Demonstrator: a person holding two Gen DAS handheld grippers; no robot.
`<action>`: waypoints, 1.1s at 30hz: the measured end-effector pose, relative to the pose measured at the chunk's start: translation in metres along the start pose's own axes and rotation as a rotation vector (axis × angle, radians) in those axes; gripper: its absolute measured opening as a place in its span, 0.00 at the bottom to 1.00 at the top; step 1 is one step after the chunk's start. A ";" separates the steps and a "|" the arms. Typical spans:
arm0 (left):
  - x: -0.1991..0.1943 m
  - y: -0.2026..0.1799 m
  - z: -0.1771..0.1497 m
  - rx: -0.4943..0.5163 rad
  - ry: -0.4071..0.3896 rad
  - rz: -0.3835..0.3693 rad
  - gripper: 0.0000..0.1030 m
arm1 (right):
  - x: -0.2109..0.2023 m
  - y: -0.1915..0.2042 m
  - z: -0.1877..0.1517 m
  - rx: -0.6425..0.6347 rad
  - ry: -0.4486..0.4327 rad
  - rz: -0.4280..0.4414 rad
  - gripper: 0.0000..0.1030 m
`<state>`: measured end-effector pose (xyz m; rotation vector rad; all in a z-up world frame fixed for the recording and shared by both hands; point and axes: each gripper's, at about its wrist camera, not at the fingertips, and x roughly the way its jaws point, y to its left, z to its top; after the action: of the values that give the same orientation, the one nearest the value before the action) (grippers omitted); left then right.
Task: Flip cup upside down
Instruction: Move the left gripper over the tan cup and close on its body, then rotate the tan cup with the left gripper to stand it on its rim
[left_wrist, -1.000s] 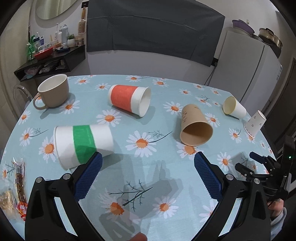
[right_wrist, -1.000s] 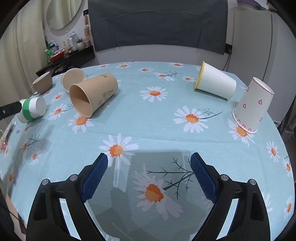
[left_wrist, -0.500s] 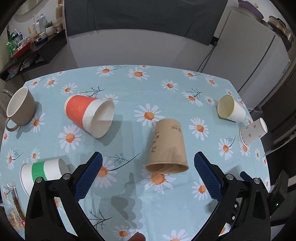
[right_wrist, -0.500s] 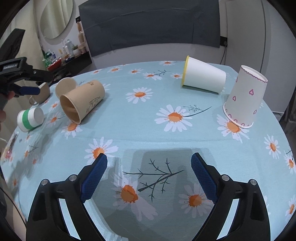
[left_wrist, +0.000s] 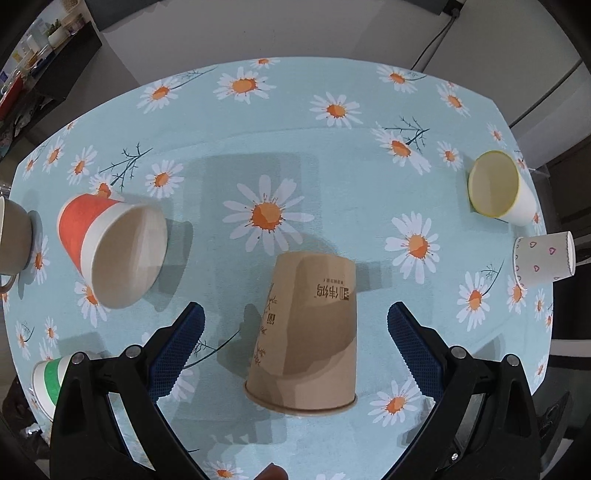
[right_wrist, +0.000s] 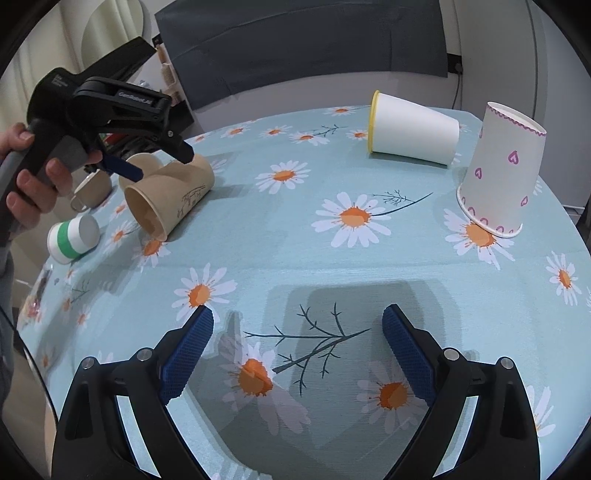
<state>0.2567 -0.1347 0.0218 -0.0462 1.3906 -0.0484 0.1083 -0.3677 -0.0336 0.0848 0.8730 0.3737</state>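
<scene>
A brown paper cup (left_wrist: 306, 332) lies on its side on the daisy tablecloth, mouth towards the left wrist camera. My left gripper (left_wrist: 295, 332) is open and hangs above it, one blue pad on each side of the cup, not touching. The right wrist view shows the same cup (right_wrist: 170, 195) at the left with the left gripper (right_wrist: 151, 164) just over it. My right gripper (right_wrist: 297, 332) is open and empty, low over the table's near part.
A red-banded cup (left_wrist: 110, 247), a green-banded cup (left_wrist: 48, 384) and a yellow-rimmed cup (left_wrist: 498, 188) lie on their sides. A heart-print cup (right_wrist: 498, 173) stands upside down at the right. A beige mug (left_wrist: 11, 240) is at the left edge.
My left gripper has swung from the green-banded cup to above the brown cup and come down closer, tilting to look down. My right gripper has shifted slightly.
</scene>
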 end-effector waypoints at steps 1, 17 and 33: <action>0.003 -0.003 0.003 0.011 0.018 0.015 0.94 | 0.000 -0.001 0.000 0.002 -0.001 0.004 0.87; -0.015 0.003 -0.001 -0.015 -0.047 0.006 0.53 | -0.003 -0.005 -0.001 0.017 -0.010 0.028 0.87; -0.039 0.020 -0.084 -0.010 -0.472 0.067 0.52 | -0.006 0.001 -0.002 -0.015 -0.027 -0.007 0.87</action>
<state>0.1670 -0.1126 0.0441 -0.0172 0.9194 0.0251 0.1028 -0.3690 -0.0301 0.0729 0.8431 0.3714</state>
